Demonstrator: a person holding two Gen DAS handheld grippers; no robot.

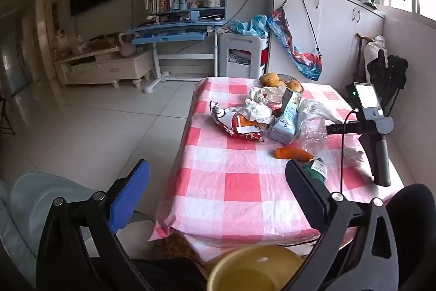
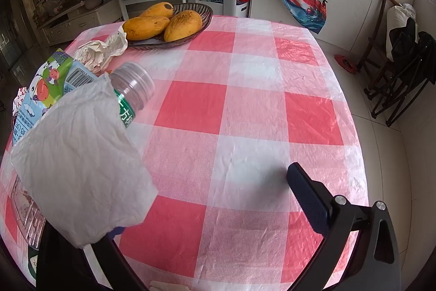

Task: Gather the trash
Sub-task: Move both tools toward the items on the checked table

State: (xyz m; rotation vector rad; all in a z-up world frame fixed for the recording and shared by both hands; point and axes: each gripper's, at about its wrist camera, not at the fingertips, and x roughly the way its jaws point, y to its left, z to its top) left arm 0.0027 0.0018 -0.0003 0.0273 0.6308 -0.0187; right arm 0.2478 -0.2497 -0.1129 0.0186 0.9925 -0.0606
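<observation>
A pile of trash lies on the red-and-white checked table (image 1: 239, 182): a crumpled snack bag (image 1: 237, 124), white crumpled paper (image 1: 259, 111), a milk carton (image 1: 286, 119), a clear plastic bag (image 1: 313, 124) and an orange peel (image 1: 293, 153). My left gripper (image 1: 218, 195) is open and empty above the table's near edge. In the right wrist view my right gripper (image 2: 207, 198) is open; a white tissue (image 2: 81, 168) drapes over its left finger. An uncapped clear bottle (image 2: 130, 89) and the milk carton (image 2: 46, 92) lie behind the tissue.
A yellow bin (image 1: 253, 269) stands below the table's near edge. A wicker tray with mangoes (image 2: 163, 23) sits at the far side, crumpled paper (image 2: 100, 49) beside it. The right gripper's handle (image 1: 378, 143) rises at the table's right. Folded chairs (image 2: 403, 72) stand by the cabinets.
</observation>
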